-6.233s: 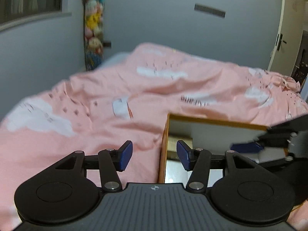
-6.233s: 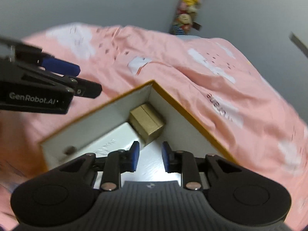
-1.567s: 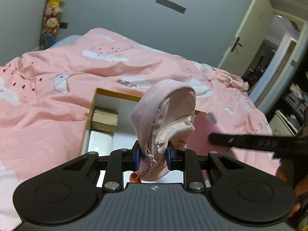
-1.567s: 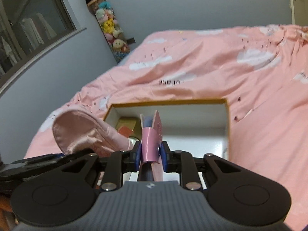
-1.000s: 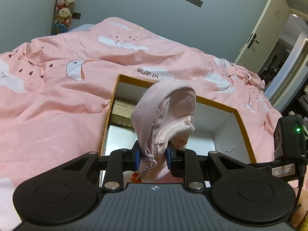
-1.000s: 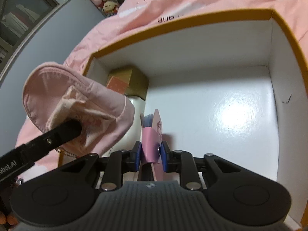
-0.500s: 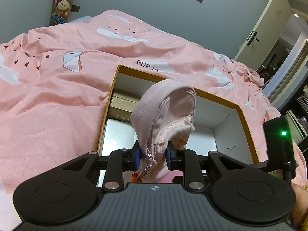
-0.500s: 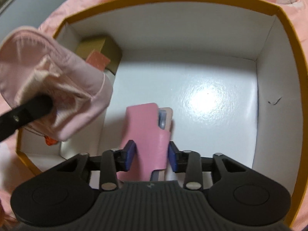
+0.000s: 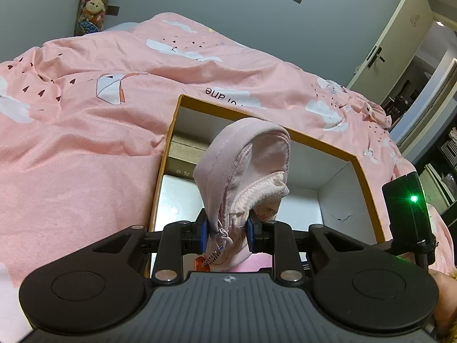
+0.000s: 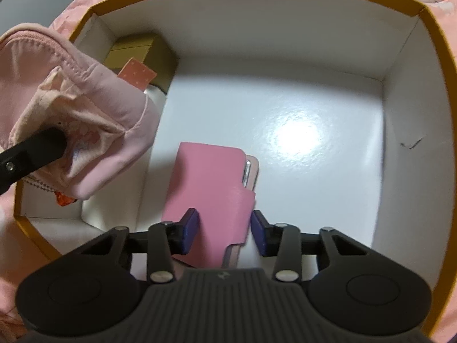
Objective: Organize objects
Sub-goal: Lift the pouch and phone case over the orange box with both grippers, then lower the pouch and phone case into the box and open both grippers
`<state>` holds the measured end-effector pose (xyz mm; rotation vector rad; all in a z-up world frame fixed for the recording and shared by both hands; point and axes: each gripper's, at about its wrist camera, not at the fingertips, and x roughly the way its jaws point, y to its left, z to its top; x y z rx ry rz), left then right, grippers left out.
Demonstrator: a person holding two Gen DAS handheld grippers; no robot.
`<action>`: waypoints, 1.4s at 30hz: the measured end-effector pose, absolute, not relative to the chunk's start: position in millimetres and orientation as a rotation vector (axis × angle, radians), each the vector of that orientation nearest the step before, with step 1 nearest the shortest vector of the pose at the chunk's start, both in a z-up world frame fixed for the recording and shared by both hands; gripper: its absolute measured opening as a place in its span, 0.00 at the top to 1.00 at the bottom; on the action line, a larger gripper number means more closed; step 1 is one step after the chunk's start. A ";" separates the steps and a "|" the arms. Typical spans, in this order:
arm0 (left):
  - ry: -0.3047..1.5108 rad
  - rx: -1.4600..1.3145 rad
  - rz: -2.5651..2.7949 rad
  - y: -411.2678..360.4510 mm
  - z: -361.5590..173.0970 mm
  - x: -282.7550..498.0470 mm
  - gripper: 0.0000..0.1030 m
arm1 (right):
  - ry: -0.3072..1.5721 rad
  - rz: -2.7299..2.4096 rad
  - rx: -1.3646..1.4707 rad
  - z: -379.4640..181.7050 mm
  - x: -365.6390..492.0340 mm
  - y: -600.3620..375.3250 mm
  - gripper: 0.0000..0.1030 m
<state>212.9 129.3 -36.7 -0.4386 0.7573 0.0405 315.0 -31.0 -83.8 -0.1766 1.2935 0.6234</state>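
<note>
A yellow-rimmed white box [image 9: 368, 188] lies open on the bed; it also shows in the right wrist view [image 10: 437, 65]. My left gripper [image 9: 225, 230] is shut on a pale pink zip pouch [image 9: 245, 165], held over the box's near left edge; the pouch also shows in the right wrist view [image 10: 85, 120]. My right gripper [image 10: 224, 227] is open inside the box, its blue pads either side of a pink wallet [image 10: 208, 188] that lies flat on the box floor.
A gold carton [image 10: 145, 50] and a white box [image 9: 175, 197] sit along the left wall of the box. A small pink card [image 10: 137, 77] leans on the carton. The pink quilt [image 9: 85, 131] surrounds the box. A door [image 9: 394, 40] is at far right.
The right gripper has opened wider and the pink wallet lies flat on the box floor. The left gripper still holds the pouch, nearly still.
</note>
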 end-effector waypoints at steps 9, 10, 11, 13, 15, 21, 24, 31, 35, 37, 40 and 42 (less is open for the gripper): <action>0.769 -0.449 0.044 136.5 -34.7 213.9 0.73 | 1.320 0.684 -0.126 -89.9 311.8 -16.7 0.66; 0.773 -0.451 0.042 137.6 -34.6 214.4 0.73 | 1.318 0.682 -0.127 -90.7 311.7 -15.2 0.66; 0.778 -0.450 0.038 137.6 -34.5 215.2 0.73 | 1.315 0.688 -0.130 -91.3 311.5 -13.8 0.66; 0.792 -0.439 0.028 136.8 -34.2 217.2 0.73 | 1.306 0.704 -0.159 -91.6 309.6 -10.8 0.65; 0.812 -0.420 0.015 134.6 -32.8 220.3 0.73 | 1.296 0.724 -0.194 -90.7 305.7 -8.2 0.64; 0.908 -0.327 -0.060 123.5 -28.4 231.6 0.72 | 1.205 0.722 -0.179 -72.6 301.1 -27.8 0.57; 1.009 -0.288 -0.123 118.2 -29.0 243.5 0.72 | 1.155 0.723 -0.149 -57.5 301.7 -46.6 0.57; 1.233 -0.272 -0.242 111.7 -47.6 278.1 0.72 | 1.086 0.780 -0.016 -21.4 307.1 -77.6 0.56; 1.314 -0.294 -0.273 112.7 -64.2 292.0 0.70 | 1.087 0.829 0.023 -32.9 308.0 -72.6 0.54; 1.338 -0.308 -0.287 114.9 -70.0 295.7 0.68 | 1.098 0.837 0.036 -38.6 309.9 -64.9 0.54; 1.346 -0.299 -0.268 114.5 -75.4 297.2 0.67 | 1.146 0.829 0.075 -50.8 321.0 -59.8 0.57; 1.328 -0.270 -0.254 110.4 -76.2 294.5 0.65 | 1.186 0.813 0.107 -62.1 323.7 -63.0 0.65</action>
